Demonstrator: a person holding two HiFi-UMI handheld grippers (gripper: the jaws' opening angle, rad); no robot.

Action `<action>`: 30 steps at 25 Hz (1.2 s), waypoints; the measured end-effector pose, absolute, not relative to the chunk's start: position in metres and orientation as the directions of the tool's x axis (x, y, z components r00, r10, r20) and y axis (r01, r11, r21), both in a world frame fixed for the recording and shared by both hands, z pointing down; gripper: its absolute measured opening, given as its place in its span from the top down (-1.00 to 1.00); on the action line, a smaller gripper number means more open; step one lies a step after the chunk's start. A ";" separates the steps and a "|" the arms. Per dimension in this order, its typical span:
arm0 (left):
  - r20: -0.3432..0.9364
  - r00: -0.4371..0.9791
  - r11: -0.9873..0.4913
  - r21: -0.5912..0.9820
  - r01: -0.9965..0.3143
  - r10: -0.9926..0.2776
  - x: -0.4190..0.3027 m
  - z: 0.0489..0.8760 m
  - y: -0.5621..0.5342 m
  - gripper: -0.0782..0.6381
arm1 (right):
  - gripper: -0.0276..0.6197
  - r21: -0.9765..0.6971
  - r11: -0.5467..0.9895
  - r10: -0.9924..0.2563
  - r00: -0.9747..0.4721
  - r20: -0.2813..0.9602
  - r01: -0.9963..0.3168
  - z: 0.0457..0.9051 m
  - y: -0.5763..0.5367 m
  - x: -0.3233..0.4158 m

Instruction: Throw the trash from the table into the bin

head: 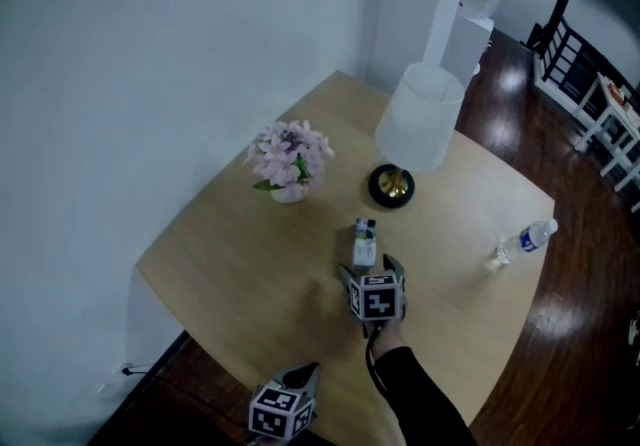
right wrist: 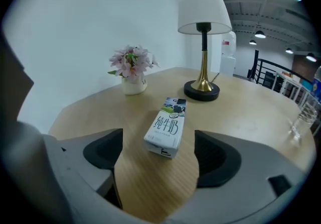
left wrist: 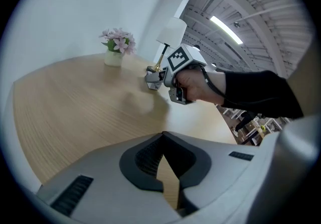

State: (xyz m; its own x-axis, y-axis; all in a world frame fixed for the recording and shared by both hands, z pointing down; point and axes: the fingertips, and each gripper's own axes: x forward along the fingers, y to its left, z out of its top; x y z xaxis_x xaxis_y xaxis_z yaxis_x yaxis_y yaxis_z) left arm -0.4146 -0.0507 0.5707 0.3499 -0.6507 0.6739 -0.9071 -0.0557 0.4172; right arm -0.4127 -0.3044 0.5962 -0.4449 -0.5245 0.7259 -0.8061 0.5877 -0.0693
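Note:
A white milk carton [head: 363, 242] lies on its side in the middle of the wooden table [head: 240, 264]. My right gripper [head: 370, 270] sits just behind it, jaws open. In the right gripper view the carton [right wrist: 166, 127] lies between the two spread fingertips of that gripper [right wrist: 159, 155], and neither pad touches it. A clear water bottle [head: 522, 242] lies near the table's right edge. My left gripper [head: 306, 374] hangs over the near table edge; in its own view [left wrist: 163, 140] the pads meet with nothing between them. No bin is in view.
A table lamp [head: 420, 119] with a white shade and black-and-gold base stands behind the carton. A pot of pink flowers [head: 290, 162] stands at the back left by the white wall. Dark wood floor lies to the right, with a water dispenser [head: 478, 4] and white furniture beyond.

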 end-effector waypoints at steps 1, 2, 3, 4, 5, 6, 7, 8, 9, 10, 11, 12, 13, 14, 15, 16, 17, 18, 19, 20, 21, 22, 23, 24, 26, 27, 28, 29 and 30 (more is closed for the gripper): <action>0.677 0.350 -0.052 0.420 -0.906 -0.647 -0.415 0.573 -0.049 0.78 | -0.47 -0.065 0.582 -0.527 -0.437 0.729 -0.810 0.599 -0.309 -0.415; 0.679 0.351 -0.048 0.422 -0.906 -0.645 -0.416 0.574 -0.047 0.78 | -0.47 -0.058 0.579 -0.530 -0.430 0.731 -0.813 0.600 -0.314 -0.417; 0.681 0.350 -0.046 0.423 -0.905 -0.643 -0.416 0.575 -0.046 0.78 | -0.47 -0.050 0.579 -0.532 -0.424 0.733 -0.814 0.601 -0.318 -0.418; 0.682 0.350 -0.044 0.423 -0.905 -0.642 -0.416 0.576 -0.045 0.78 | -0.47 -0.047 0.581 -0.531 -0.423 0.735 -0.812 0.601 -0.321 -0.421; 0.683 0.349 -0.042 0.422 -0.906 -0.642 -0.416 0.577 -0.044 0.78 | -0.47 -0.050 0.584 -0.528 -0.426 0.734 -0.810 0.603 -0.324 -0.423; 0.684 0.348 -0.042 0.421 -0.906 -0.641 -0.416 0.577 -0.043 0.78 | -0.47 -0.056 0.588 -0.526 -0.434 0.732 -0.807 0.606 -0.325 -0.424; 0.685 0.348 -0.044 0.420 -0.906 -0.640 -0.415 0.577 -0.043 0.78 | -0.46 -0.062 0.592 -0.524 -0.442 0.728 -0.804 0.608 -0.326 -0.425; 0.685 0.350 -0.048 0.419 -0.907 -0.639 -0.414 0.577 -0.042 0.78 | -0.45 -0.067 0.597 -0.522 -0.450 0.724 -0.800 0.608 -0.326 -0.426; 0.685 0.353 -0.053 0.417 -0.907 -0.637 -0.412 0.578 -0.042 0.78 | -0.40 -0.071 0.600 -0.521 -0.457 0.721 -0.796 0.608 -0.325 -0.426; 0.686 0.355 -0.060 0.415 -0.908 -0.635 -0.410 0.579 -0.041 0.78 | -0.19 -0.077 0.603 -0.519 -0.463 0.719 -0.794 0.608 -0.324 -0.426; 0.687 0.356 -0.064 0.412 -0.909 -0.634 -0.409 0.579 -0.041 0.78 | -0.04 -0.082 0.603 -0.517 -0.467 0.718 -0.793 0.608 -0.323 -0.425; 0.689 0.355 -0.066 0.409 -0.910 -0.632 -0.408 0.579 -0.042 0.78 | -0.02 -0.086 0.603 -0.515 -0.469 0.717 -0.793 0.609 -0.323 -0.423; 0.692 0.355 -0.067 0.406 -0.911 -0.629 -0.407 0.579 -0.043 0.78 | -0.01 -0.086 0.602 -0.516 -0.469 0.717 -0.794 0.610 -0.323 -0.419; 0.694 0.354 -0.069 0.403 -0.912 -0.627 -0.405 0.579 -0.043 0.78 | 0.00 -0.083 0.602 -0.518 -0.467 0.716 -0.794 0.611 -0.323 -0.415; 0.695 0.355 -0.072 0.401 -0.913 -0.625 -0.402 0.578 -0.043 0.78 | 0.01 -0.083 0.602 -0.520 -0.469 0.714 -0.794 0.610 -0.320 -0.410; 0.696 0.355 -0.075 0.399 -0.914 -0.624 -0.400 0.578 -0.043 0.78 | 0.01 -0.089 0.604 -0.519 -0.475 0.711 -0.792 0.608 -0.316 -0.405; 0.697 0.356 -0.080 0.395 -0.915 -0.623 -0.397 0.577 -0.043 0.78 | 0.01 -0.096 0.608 -0.517 -0.485 0.705 -0.788 0.604 -0.311 -0.400; 0.697 0.356 -0.085 0.392 -0.916 -0.623 -0.395 0.576 -0.043 0.78 | 0.02 -0.105 0.614 -0.514 -0.498 0.699 -0.782 0.600 -0.303 -0.395; 0.697 0.358 -0.091 0.389 -0.917 -0.622 -0.392 0.576 -0.043 0.78 | 0.02 -0.115 0.622 -0.510 -0.512 0.691 -0.775 0.595 -0.295 -0.389; 0.697 0.360 -0.098 0.386 -0.917 -0.620 -0.388 0.576 -0.044 0.78 | 0.03 -0.126 0.630 -0.506 -0.527 0.683 -0.767 0.590 -0.285 -0.383; 0.698 0.362 -0.107 0.382 -0.918 -0.617 -0.384 0.577 -0.044 0.78 | 0.03 -0.134 0.637 -0.502 -0.540 0.675 -0.759 0.585 -0.274 -0.375; 0.700 0.364 -0.116 0.377 -0.919 -0.614 -0.380 0.577 -0.044 0.78 | 0.04 -0.140 0.644 -0.499 -0.552 0.669 -0.752 0.579 -0.264 -0.367; 0.702 0.367 -0.125 0.372 -0.920 -0.611 -0.376 0.577 -0.044 0.78 | 0.04 -0.145 0.649 -0.497 -0.561 0.662 -0.747 0.574 -0.253 -0.358; 0.703 0.369 -0.134 0.367 -0.920 -0.608 -0.371 0.577 -0.045 0.78 | 0.04 -0.150 0.653 -0.496 -0.569 0.656 -0.742 0.568 -0.242 -0.348; 0.707 0.372 -0.152 0.356 -0.922 -0.602 -0.360 0.574 -0.044 0.78 | 0.05 -0.167 0.656 -0.494 -0.586 0.643 -0.736 0.556 -0.221 -0.326; 0.709 0.375 -0.161 0.352 -0.922 -0.598 -0.353 0.572 -0.043 0.78 | 0.05 -0.176 0.656 -0.492 -0.593 0.638 -0.734 0.550 -0.210 -0.315; 0.711 0.379 -0.172 0.348 -0.922 -0.593 -0.345 0.570 -0.042 0.78 | 0.05 -0.185 0.655 -0.491 -0.599 0.633 -0.732 0.544 -0.199 -0.304; 0.713 0.385 -0.186 0.345 -0.920 -0.586 -0.337 0.568 -0.041 0.78 | 0.05 -0.194 0.652 -0.491 -0.604 0.629 -0.733 0.539 -0.188 -0.293; 0.715 0.394 -0.202 0.343 -0.918 -0.577 -0.330 0.566 -0.040 0.78 | 0.06 -0.204 0.648 -0.492 -0.607 0.624 -0.734 0.534 -0.177 -0.284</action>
State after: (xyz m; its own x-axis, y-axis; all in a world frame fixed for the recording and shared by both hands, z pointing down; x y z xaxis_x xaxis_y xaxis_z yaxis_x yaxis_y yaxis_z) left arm -0.3301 -0.0401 0.5665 0.3939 -0.5774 0.7151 -0.9176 -0.2017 0.3426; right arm -0.2839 -0.1768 0.5344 -0.6072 -0.4916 0.6242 -0.7341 0.6477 -0.2040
